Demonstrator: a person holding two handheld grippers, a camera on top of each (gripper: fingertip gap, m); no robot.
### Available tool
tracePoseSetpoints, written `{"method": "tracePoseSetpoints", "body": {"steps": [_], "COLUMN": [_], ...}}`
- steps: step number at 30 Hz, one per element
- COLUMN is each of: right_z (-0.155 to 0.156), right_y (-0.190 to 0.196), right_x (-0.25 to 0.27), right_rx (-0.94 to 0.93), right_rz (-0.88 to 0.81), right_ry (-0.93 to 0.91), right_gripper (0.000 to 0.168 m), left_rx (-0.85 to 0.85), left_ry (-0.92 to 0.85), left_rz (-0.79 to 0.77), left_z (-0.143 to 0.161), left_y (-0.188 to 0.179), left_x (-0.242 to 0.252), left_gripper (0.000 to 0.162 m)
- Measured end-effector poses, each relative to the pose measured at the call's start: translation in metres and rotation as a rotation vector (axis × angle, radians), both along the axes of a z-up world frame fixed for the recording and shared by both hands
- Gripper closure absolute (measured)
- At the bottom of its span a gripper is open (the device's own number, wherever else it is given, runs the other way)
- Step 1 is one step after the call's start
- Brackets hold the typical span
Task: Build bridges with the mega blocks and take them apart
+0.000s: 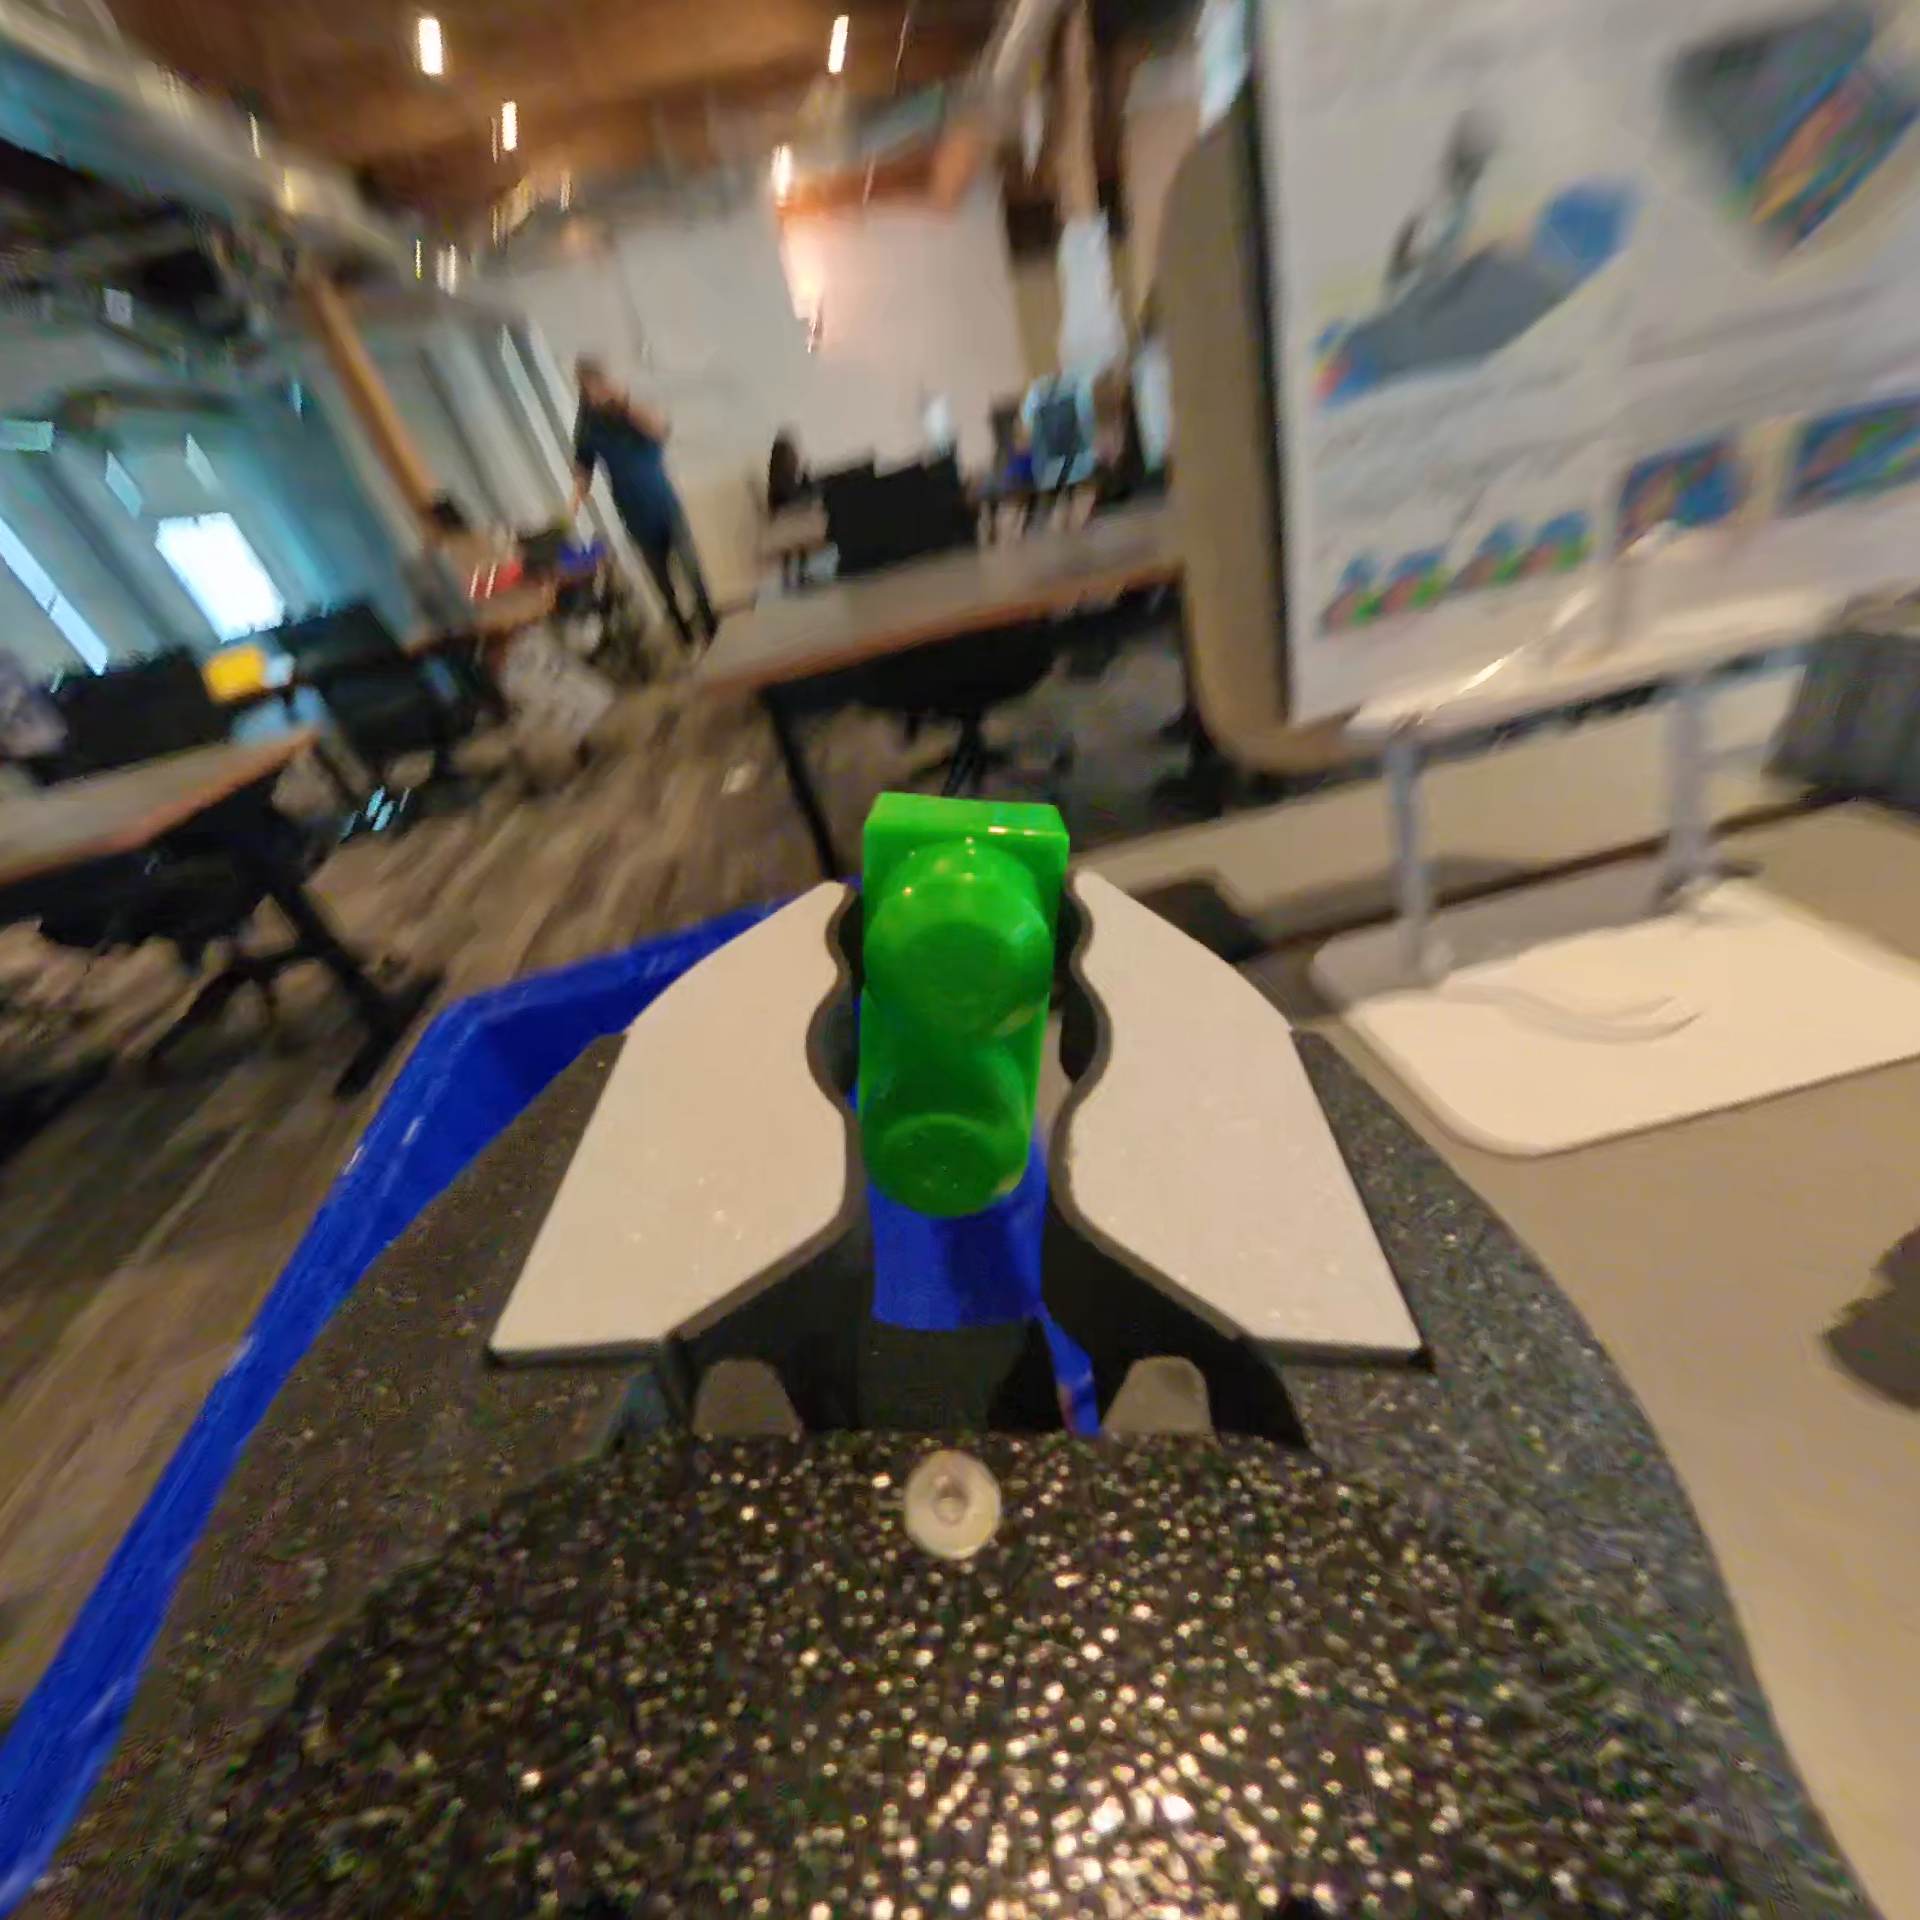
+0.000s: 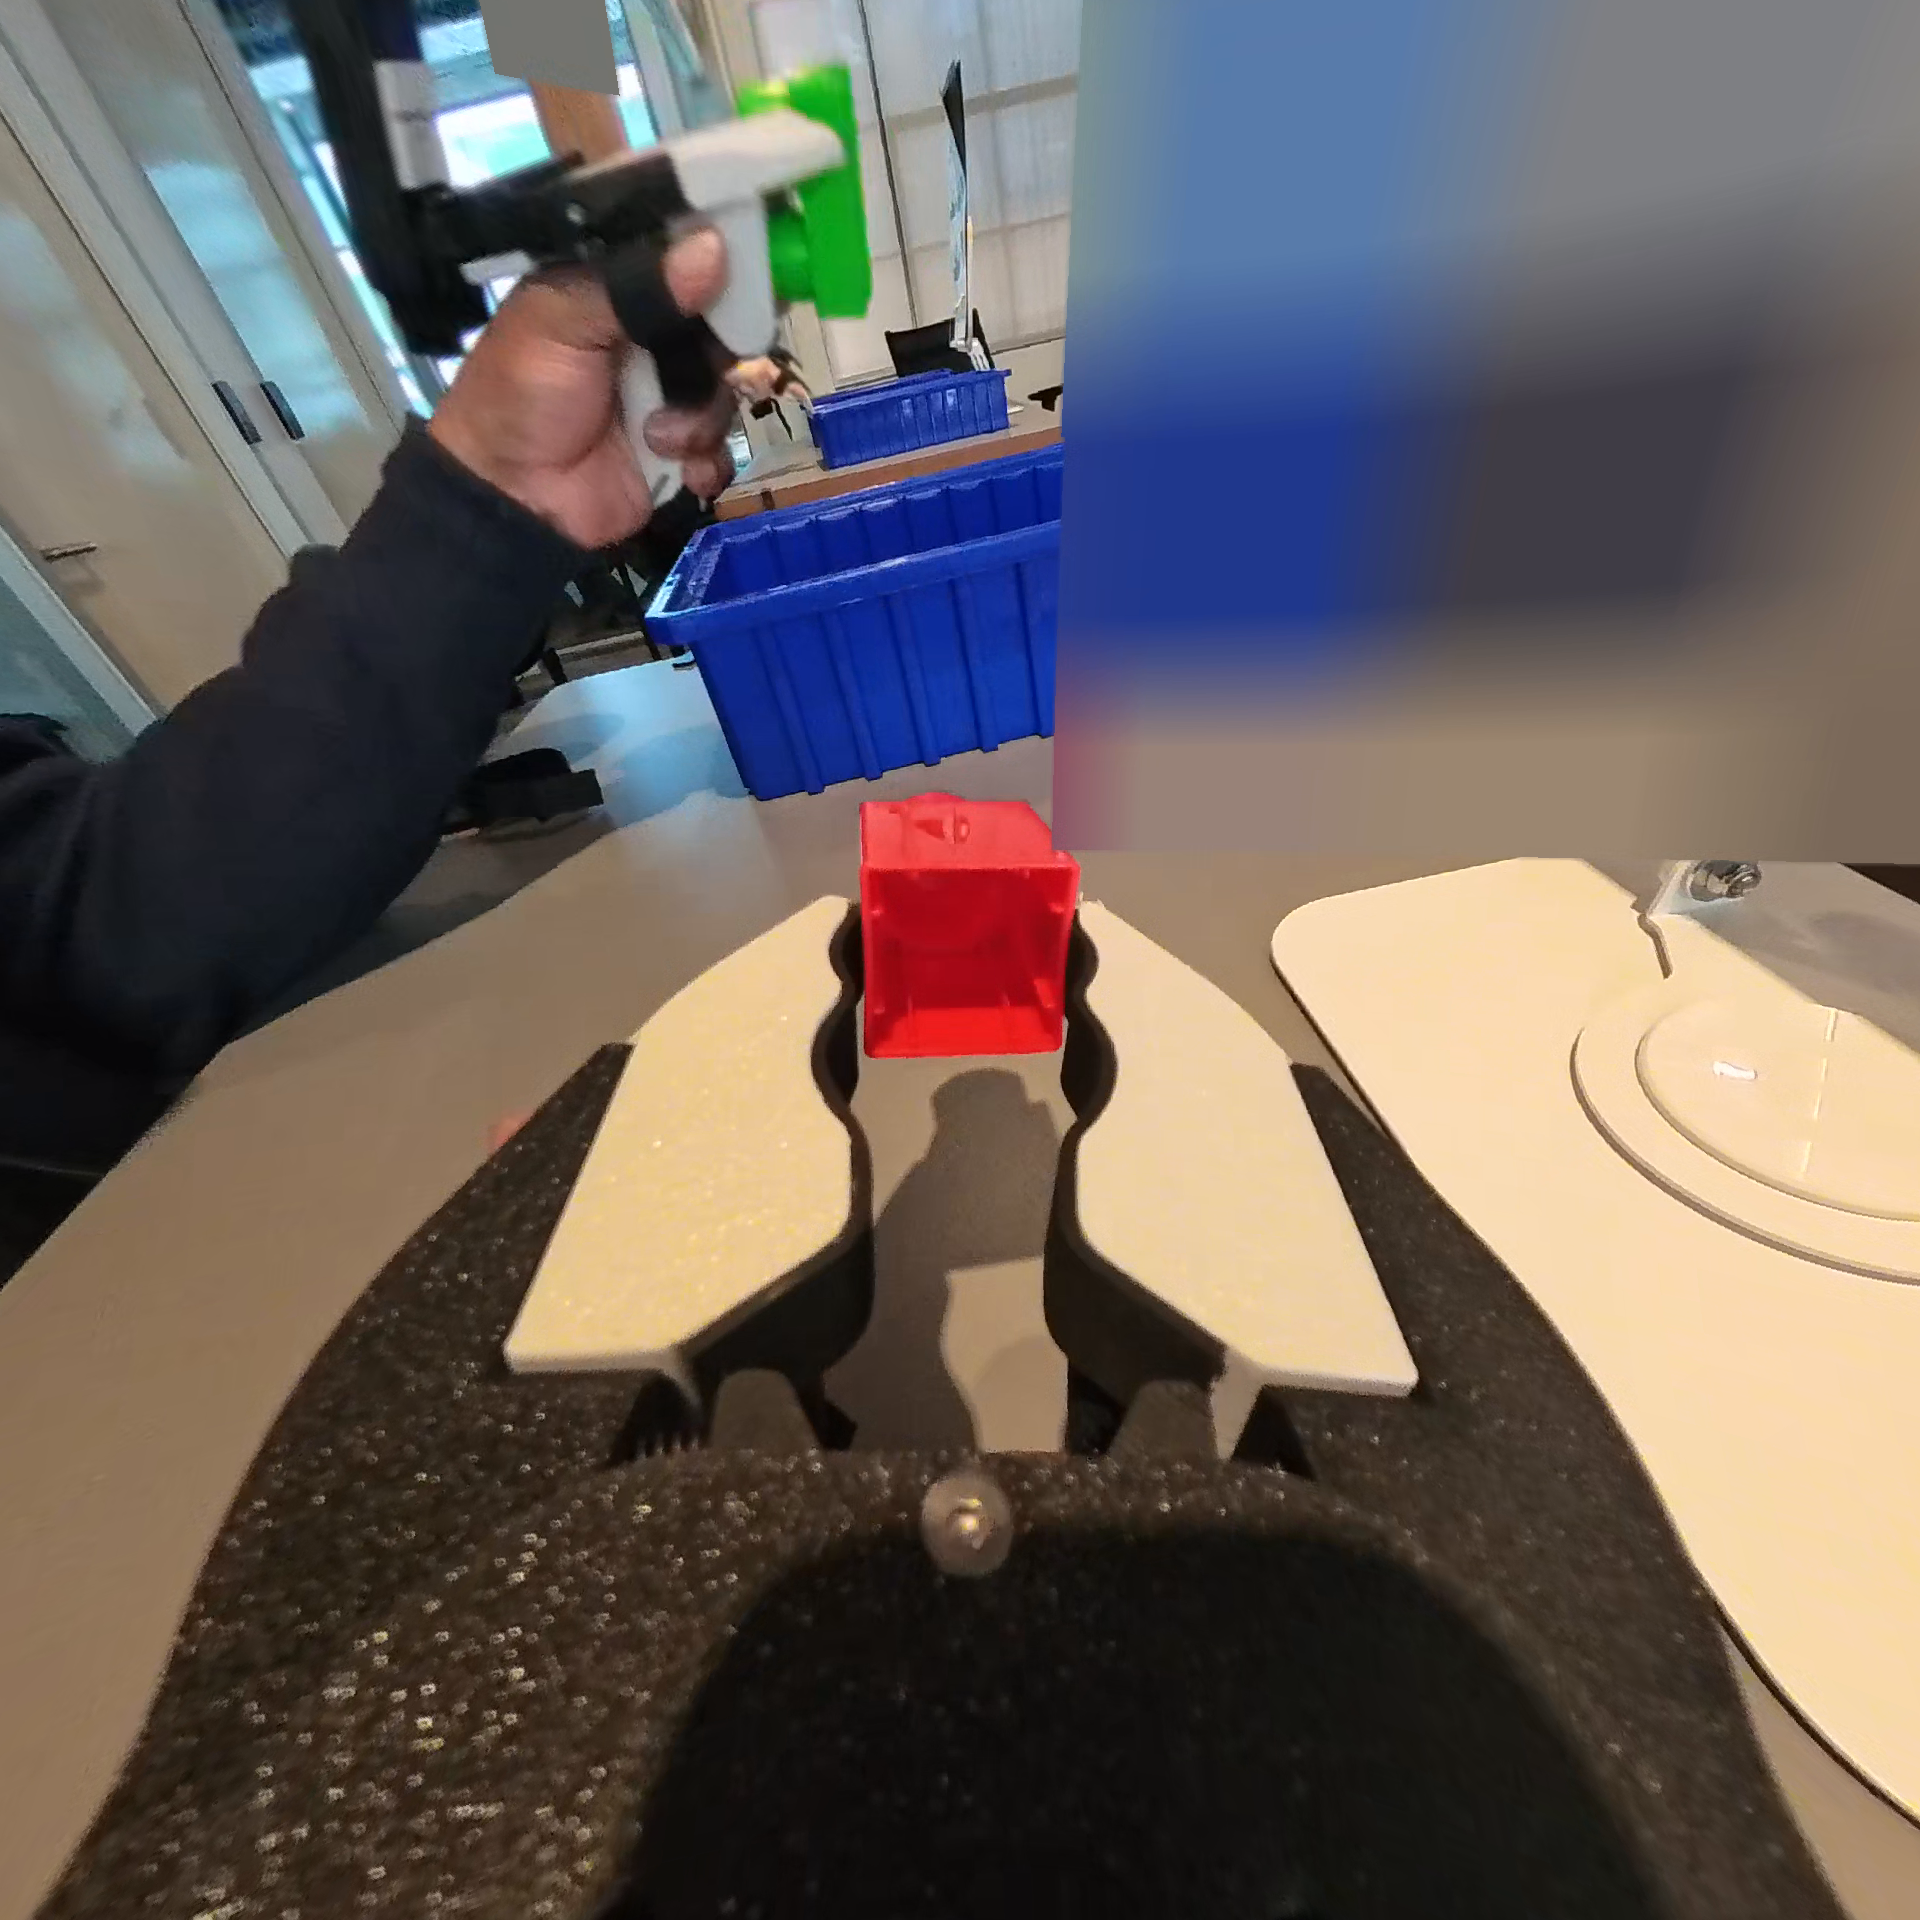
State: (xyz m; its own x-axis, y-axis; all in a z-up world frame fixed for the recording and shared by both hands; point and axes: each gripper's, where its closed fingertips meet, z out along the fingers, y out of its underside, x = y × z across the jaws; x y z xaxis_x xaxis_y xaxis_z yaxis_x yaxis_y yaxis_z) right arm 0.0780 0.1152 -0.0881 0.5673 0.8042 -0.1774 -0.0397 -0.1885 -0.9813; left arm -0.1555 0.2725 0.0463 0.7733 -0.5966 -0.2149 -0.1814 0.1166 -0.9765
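Observation:
My left gripper [image 1: 961,914] is shut on a green mega block [image 1: 951,997], studs facing the camera, held high in the air above a blue bin [image 1: 436,1101]. It also shows in the right wrist view, where a hand [image 2: 561,416] holds it raised with the green block [image 2: 816,208] at the upper left. My right gripper [image 2: 961,925] is shut on a red mega block [image 2: 961,956], its hollow underside facing the camera, held low over the grey table [image 2: 364,1029].
A blue bin [image 2: 873,644] stands on the table ahead of the right gripper, a second blue bin [image 2: 914,410] farther back. A white base plate [image 2: 1455,1091] lies at the right. A dark sleeve [image 2: 208,779] crosses the left. A poster board [image 1: 1558,364] stands at the right. Spacing between my two grippers at the tips: around 30 cm.

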Motion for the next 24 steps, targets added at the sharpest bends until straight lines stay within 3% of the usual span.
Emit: {"method": "tracePoseSetpoints", "body": {"steps": [3,7,18,24], "right_z": [-0.001,-0.002,-0.004,-0.005], "right_y": [0.000,0.000,-0.001,-0.001], "right_x": [-0.001,-0.001,-0.004,-0.006], "right_rx": [-0.003,-0.010,-0.017,-0.028], "right_rz": [0.004,0.010,0.023,0.034], "right_ry": [-0.005,-0.007,-0.023,-0.024], "right_gripper": [0.133,0.133,0.133,0.133], "left_rx": [-0.142,-0.325,-0.652,-0.705], "left_ry": [0.106,0.177,0.432,0.493], "left_rz": [0.108,0.113,0.110,0.099], "left_z": [-0.033,-0.070,-0.162,-0.178], "left_y": [0.029,0.048,0.066,0.063], "left_x": [-0.026,-0.036,-0.034,-0.034], "left_gripper": [0.127,0.127,0.127,0.126]}}
